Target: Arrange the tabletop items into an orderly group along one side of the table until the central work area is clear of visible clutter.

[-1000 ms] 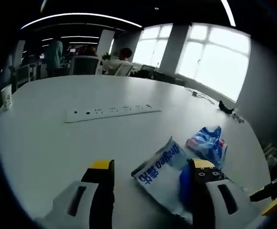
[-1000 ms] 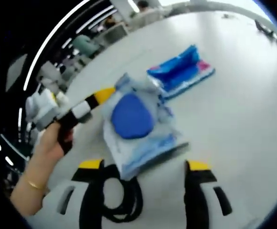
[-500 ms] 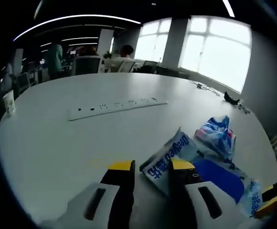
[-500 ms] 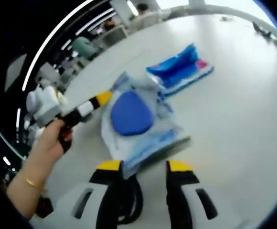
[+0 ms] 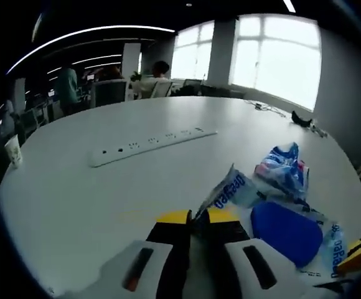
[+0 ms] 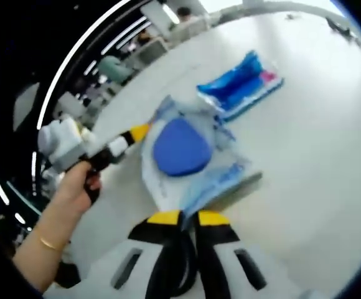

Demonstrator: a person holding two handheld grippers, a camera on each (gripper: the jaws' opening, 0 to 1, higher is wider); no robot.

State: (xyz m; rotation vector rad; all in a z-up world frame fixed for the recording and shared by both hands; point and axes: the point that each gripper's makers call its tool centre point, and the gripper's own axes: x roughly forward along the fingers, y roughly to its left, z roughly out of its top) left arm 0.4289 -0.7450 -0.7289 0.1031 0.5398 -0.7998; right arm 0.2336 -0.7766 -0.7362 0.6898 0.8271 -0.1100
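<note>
A clear plastic bag (image 5: 233, 190) with blue print and a round blue pad (image 5: 286, 232) inside lies on the white table (image 5: 75, 193). My left gripper (image 5: 198, 218) is shut on the bag's near corner. In the right gripper view the same bag (image 6: 221, 177) lies ahead, with my right gripper (image 6: 188, 218) shut on its near edge. The left gripper (image 6: 137, 132) comes in from the left, its yellow tip at the bag's far side, held by a hand (image 6: 75, 187). A crumpled blue wrapper (image 5: 282, 169) (image 6: 241, 84) rests just beyond the bag.
A long white power strip (image 5: 149, 142) lies across the table's middle. A paper cup (image 5: 12, 151) stands at the far left edge. Small dark items and cables (image 5: 299, 118) sit near the windows. Office chairs and people are beyond the far edge.
Both grippers went from open to shut, each closing on an edge of the plastic bag. The bag and the blue wrapper stayed where they were on the table.
</note>
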